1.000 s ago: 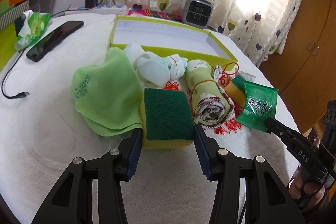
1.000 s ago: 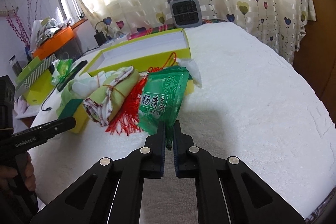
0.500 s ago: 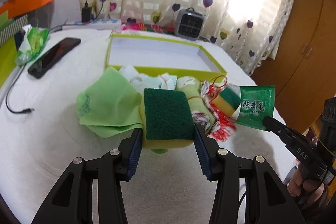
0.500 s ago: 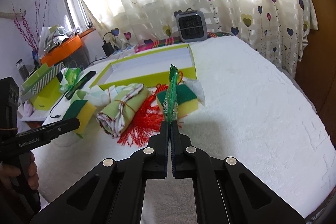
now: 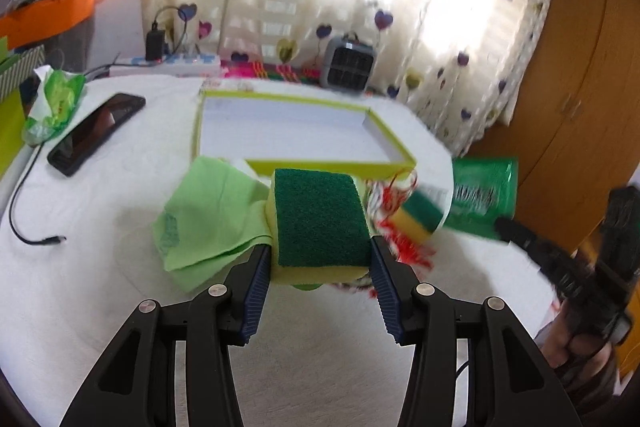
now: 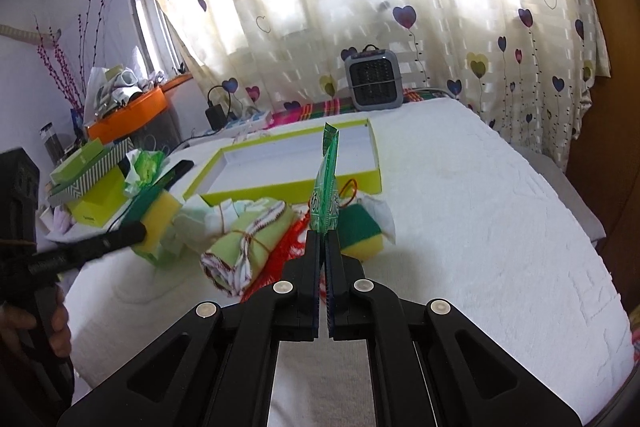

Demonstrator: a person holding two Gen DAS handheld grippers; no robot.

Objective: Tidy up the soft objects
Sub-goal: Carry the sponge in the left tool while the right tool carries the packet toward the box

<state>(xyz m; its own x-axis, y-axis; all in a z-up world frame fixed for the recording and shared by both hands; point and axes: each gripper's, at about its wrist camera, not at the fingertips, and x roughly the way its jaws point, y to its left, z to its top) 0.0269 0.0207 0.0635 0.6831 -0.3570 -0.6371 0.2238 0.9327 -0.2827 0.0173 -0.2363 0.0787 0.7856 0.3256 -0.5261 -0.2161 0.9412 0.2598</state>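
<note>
I count two sponges: one (image 5: 320, 223) between the fingers of my left hand-held gripper (image 5: 320, 287), one (image 6: 360, 231) lying on the white counter (image 6: 480, 207). There is one green sachet (image 6: 327, 187), pinched in my right hand-held gripper (image 6: 323, 267). I see one light-green cloth (image 5: 212, 215), one rolled towel bundle (image 6: 244, 251) tied with a band, and one red tassel (image 6: 280, 251). One shallow yellow-green box (image 5: 296, 163) lies open. Farther off there is one phone (image 5: 96, 133), one small heater (image 6: 374, 81) and one orange tray (image 6: 128, 115).
</note>
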